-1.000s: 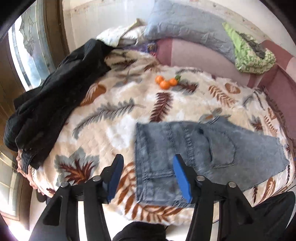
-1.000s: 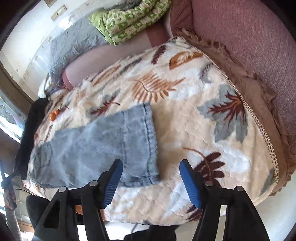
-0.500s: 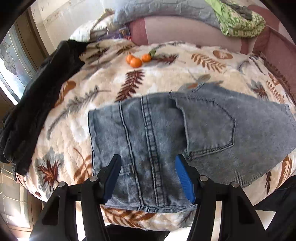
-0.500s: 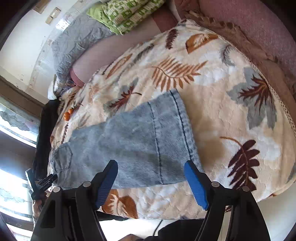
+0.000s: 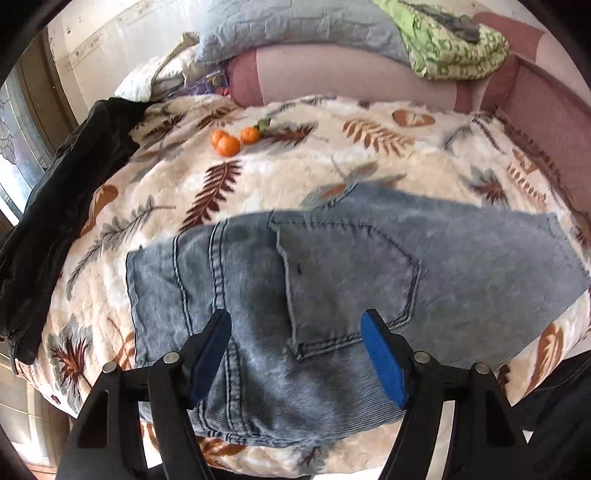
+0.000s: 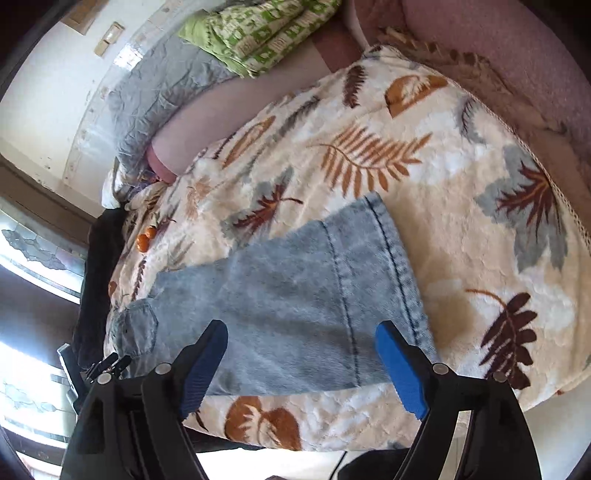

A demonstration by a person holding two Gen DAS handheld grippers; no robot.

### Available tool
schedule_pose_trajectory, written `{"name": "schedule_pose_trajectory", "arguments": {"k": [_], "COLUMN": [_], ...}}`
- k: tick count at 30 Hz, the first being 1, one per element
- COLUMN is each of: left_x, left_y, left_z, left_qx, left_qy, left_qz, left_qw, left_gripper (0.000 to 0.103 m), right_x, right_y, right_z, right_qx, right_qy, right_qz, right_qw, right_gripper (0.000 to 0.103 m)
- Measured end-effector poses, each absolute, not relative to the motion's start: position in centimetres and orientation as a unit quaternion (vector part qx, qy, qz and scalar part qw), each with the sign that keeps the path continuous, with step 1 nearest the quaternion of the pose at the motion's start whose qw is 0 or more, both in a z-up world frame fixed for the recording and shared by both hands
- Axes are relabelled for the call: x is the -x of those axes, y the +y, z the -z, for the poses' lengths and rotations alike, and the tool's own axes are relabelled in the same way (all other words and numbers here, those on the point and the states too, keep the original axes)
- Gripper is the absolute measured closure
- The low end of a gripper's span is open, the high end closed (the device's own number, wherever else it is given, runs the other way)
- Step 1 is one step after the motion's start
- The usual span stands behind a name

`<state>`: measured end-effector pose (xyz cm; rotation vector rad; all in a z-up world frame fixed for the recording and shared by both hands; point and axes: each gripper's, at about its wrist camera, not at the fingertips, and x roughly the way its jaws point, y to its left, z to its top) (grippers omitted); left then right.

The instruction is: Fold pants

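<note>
A: Where the pants (image 5: 332,280) lie flat on the leaf-print blanket (image 5: 280,177), which edges are exposed?

B: The waistband end sits at the near left, close to the blanket's front edge; the hem end (image 6: 391,273) sits toward the right. Bare blanket runs beyond the hem to the lace trim (image 6: 561,192), and more lies behind the pants.

A: State of each claw?

B: The left gripper (image 5: 295,350) is spread wide, blue pads (image 5: 380,354) either side of the back pocket (image 5: 347,280), pinching nothing. The right gripper (image 6: 301,365) is likewise spread wide over the leg near the hem, holding nothing. Whether either touches the denim, I cannot tell.

A: Obstructions?

B: A black garment (image 5: 55,221) drapes the far left edge. Three oranges (image 5: 231,140) sit well behind the waistband. A grey pillow (image 5: 295,26) and a green patterned cloth (image 5: 450,48) rest on the pink headboard roll (image 5: 332,77).

A: Readable labels?

B: None legible on pants or bedding.

A: View differences?

B: Only the left wrist view shows the pocket stitching closely; only the right shows the hem, the lace trim and the left gripper's black frame (image 6: 103,365) at the far end
</note>
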<state>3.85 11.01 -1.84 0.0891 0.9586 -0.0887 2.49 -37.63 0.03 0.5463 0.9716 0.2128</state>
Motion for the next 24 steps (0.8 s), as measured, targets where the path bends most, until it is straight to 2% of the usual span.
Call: {"name": "schedule_pose_trajectory", "arguments": {"k": [2, 5, 8, 9, 10, 12, 15, 18, 24], "left_x": [-4.2, -5.1, -5.8, -5.4, -4.9, -4.6, -4.4, -4.6, -4.8], "left_y": [10.5, 9.3, 8.6, 8.3, 7.8, 7.1, 6.1, 4.7, 0.4], "left_z": [1.1, 2.9, 7.7, 8.0, 7.7, 6.9, 4.3, 2.6, 2.0], "left_qx": [-0.022, -0.017, -0.049, -0.068, -0.089, -0.105, -0.084, -0.051, -0.023], "left_qy": [0.445, 0.47, 0.53, 0.512, 0.498, 0.497, 0.466, 0.45, 0.443], "left_qz": [0.057, 0.065, 0.041, 0.043, 0.041, 0.041, 0.058, 0.079, 0.14], "left_qw": [0.893, 0.88, 0.845, 0.855, 0.862, 0.86, 0.879, 0.888, 0.885], "left_gripper": [0.029, 0.028, 0.028, 0.028, 0.028, 0.028, 0.028, 0.025, 0.025], "right_x": [-4.0, -6.7, -8.9, -9.4, -9.1, -8.0, -5.3, -1.3, 6.2], "right_y": [-35.5, -33.4, -34.1, -34.8, -35.8, -37.0, -38.2, -40.7, -45.0], "right_z": [-0.6, 0.7, 5.9, 8.3, 9.4, 8.1, 5.0, 3.5, 7.6], "right_qx": [-0.256, -0.241, -0.268, -0.276, -0.304, -0.345, -0.337, -0.385, -0.531], "right_qy": [0.451, 0.459, 0.511, 0.541, 0.531, 0.504, 0.47, 0.432, 0.394], "right_qz": [-0.138, -0.162, -0.128, -0.106, -0.109, -0.108, -0.101, -0.074, 0.018], "right_qw": [0.844, 0.84, 0.807, 0.788, 0.783, 0.784, 0.81, 0.812, 0.75], "right_gripper": [0.018, 0.018, 0.018, 0.018, 0.022, 0.022, 0.022, 0.022, 0.019]}}
